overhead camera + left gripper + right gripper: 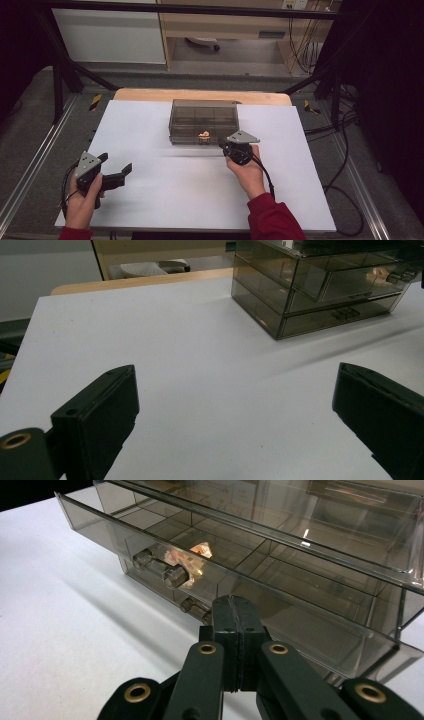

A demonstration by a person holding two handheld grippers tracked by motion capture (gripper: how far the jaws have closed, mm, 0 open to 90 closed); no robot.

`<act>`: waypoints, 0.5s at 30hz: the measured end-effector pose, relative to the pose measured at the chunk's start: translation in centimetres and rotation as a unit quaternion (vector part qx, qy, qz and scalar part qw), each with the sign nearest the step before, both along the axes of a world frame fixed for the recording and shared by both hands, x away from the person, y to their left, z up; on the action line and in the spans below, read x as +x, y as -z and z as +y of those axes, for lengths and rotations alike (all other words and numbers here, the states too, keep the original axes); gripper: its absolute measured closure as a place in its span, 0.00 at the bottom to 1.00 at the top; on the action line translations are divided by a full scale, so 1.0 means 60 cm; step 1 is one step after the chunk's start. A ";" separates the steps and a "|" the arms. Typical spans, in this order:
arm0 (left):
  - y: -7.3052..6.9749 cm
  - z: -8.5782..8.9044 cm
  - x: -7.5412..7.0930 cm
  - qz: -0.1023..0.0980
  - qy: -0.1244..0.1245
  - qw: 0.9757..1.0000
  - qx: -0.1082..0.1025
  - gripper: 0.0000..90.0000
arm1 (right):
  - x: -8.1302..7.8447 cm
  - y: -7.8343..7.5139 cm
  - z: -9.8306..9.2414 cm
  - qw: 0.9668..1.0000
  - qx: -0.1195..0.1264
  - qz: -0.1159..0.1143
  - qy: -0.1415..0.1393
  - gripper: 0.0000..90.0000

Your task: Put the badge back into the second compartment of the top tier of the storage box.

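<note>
Judging from how things lie, the work in hand is at the smoky plastic drawer box (203, 121) that stands toward the far middle of the white table (150, 200). The right gripper (223, 145) sits at its front, and in the right gripper view its jaws are pressed flat together with nothing visible between them. Their tips (235, 611) rest just in front of the lower drawer's knob (192, 606), though whether they touch it cannot be told. The upper drawer (165, 540) stands pulled partway out, its front wall leaning forward of the box, so that step looks done. Behind its round knob (172, 574) lies a small orange and white thing (192, 555); what it is cannot be made out, nor for certain which compartment holds it.

The left gripper (116, 176) rests well apart from the box, near the table's front left, and its jaws are spread wide over bare table, holding nothing. In the left gripper view the drawer box (320, 285) shows off to the upper right.

What is left seems to be the main part: either taking the small thing out or shutting the drawer on it. The closed, empty right jaws suggest pushing rather than picking, but this is only a guess.
</note>
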State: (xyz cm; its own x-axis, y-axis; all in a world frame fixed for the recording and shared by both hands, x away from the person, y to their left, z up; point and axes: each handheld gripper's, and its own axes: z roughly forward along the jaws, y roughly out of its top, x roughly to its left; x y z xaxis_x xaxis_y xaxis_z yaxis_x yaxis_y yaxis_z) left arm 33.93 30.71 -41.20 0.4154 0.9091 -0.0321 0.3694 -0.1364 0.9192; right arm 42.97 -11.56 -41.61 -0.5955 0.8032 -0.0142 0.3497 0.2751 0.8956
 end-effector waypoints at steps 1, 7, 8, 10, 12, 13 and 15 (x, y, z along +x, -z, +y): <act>0.000 0.000 0.000 0.000 -0.001 1.000 -0.001 0.05 | 0.001 0.000 -0.001 1.000 0.001 0.001 0.001 1.00; 0.000 0.001 0.001 -0.001 -0.002 1.000 0.003 0.05 | 0.004 0.001 -0.003 1.000 0.005 0.005 0.003 1.00; 0.000 0.001 0.001 -0.001 -0.002 1.000 0.003 0.05 | 0.004 0.001 -0.003 1.000 0.006 0.006 0.003 1.00; 0.000 0.001 0.001 -0.001 -0.002 1.000 0.003 0.05 | 0.006 0.001 -0.005 1.000 0.008 0.006 0.003 1.00; 0.000 0.000 0.001 -0.001 -0.002 1.000 0.001 0.05 | 0.007 0.001 -0.006 1.000 0.009 0.008 0.004 1.00; 0.000 0.000 0.001 -0.001 -0.002 1.000 0.001 0.05 | 0.007 0.001 -0.006 1.000 0.012 0.009 0.005 1.00; 0.000 0.001 0.001 0.000 -0.002 1.000 0.002 0.05 | 0.008 0.001 -0.007 1.000 0.013 0.009 0.005 1.00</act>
State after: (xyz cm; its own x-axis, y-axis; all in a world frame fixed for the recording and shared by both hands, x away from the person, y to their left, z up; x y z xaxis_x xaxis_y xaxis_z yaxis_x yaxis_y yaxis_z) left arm 33.98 30.76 -41.21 0.4113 0.9111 -0.0274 0.3692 -0.1390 0.9189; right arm 43.46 -11.95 -41.65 -0.5882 0.8085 0.0176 0.3689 0.2488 0.8956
